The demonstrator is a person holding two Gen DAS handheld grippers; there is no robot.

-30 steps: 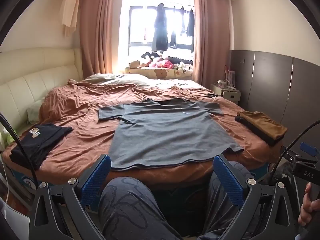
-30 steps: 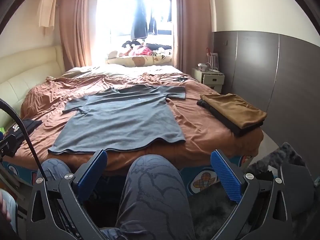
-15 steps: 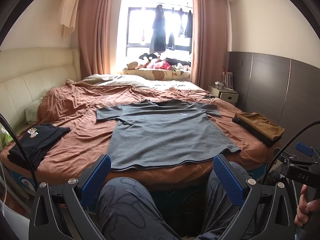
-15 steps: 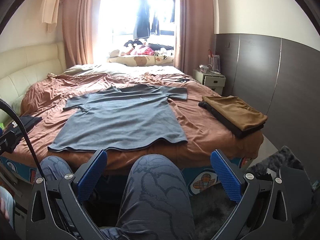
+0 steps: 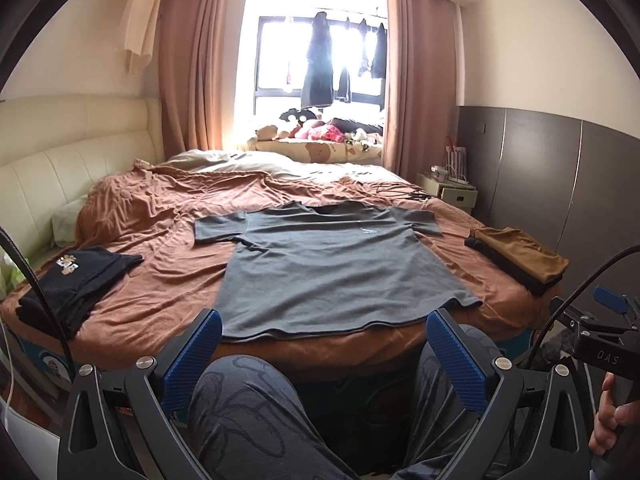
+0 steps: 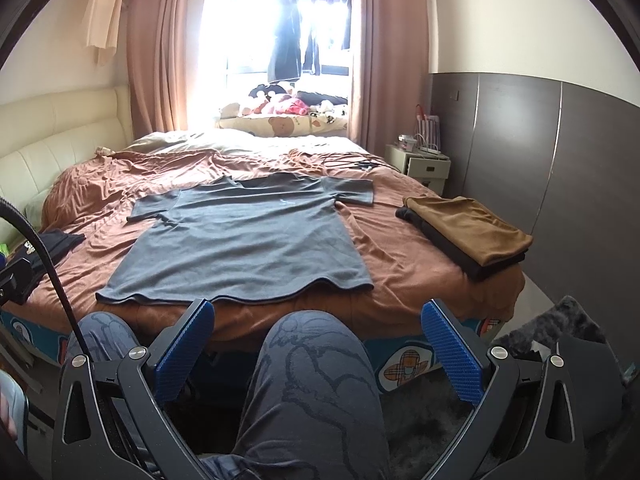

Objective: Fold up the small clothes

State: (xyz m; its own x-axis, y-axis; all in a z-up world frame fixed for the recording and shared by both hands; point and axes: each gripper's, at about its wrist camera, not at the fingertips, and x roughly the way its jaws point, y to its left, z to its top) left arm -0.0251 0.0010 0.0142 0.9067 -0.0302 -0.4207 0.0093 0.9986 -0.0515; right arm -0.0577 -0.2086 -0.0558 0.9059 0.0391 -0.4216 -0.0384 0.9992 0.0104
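Observation:
A grey T-shirt [image 5: 336, 268] lies spread flat on the brown bedspread, hem toward me; it also shows in the right wrist view [image 6: 248, 240]. My left gripper [image 5: 324, 356] is open and empty, held low over my knees, short of the bed's near edge. My right gripper [image 6: 320, 348] is open and empty too, above my knee in front of the bed.
A folded brown-and-black stack [image 5: 520, 256] [image 6: 468, 236] lies at the bed's right edge. A pile of black clothes [image 5: 72, 280] lies at the left edge. A nightstand [image 6: 424, 164] stands at the far right. A dark rug [image 6: 560, 332] covers the floor.
Both grippers have risen slightly, so the bed sits a little lower in view. Both stay open and empty. The T-shirt has not moved.

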